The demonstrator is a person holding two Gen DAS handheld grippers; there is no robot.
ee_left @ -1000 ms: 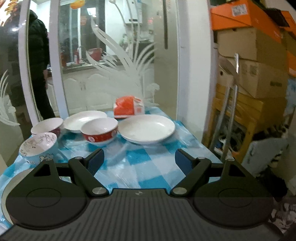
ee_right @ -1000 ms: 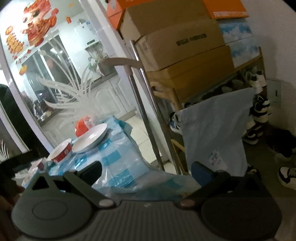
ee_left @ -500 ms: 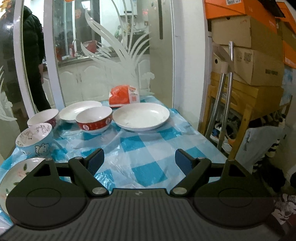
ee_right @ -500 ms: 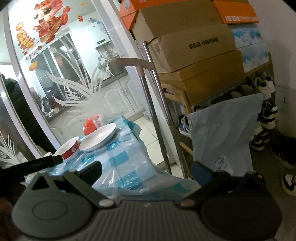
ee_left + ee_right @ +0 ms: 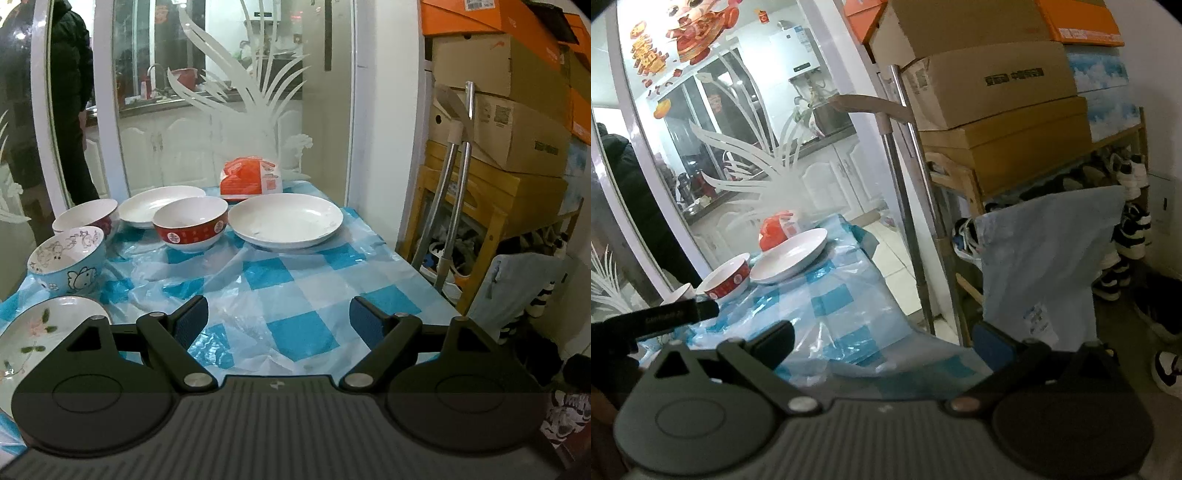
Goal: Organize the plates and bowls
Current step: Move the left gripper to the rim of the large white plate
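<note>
On the blue checked tablecloth stand a large white plate, a red bowl, a second white plate, a red-and-white bowl, a blue cartoon bowl and a flowered plate at the near left. My left gripper is open and empty above the cloth's near part. My right gripper is open and empty off the table's right side; the large white plate and red bowl lie far left of it.
An orange packet lies behind the large plate against a glass door. Cardboard boxes on a wooden rack, metal poles and a hanging blue cloth stand right of the table. Shoes sit on the rack and floor.
The left gripper has drawn back and risen, so the flowered plate and more cloth show. The right gripper has swung slightly toward the table. Both stay open.
</note>
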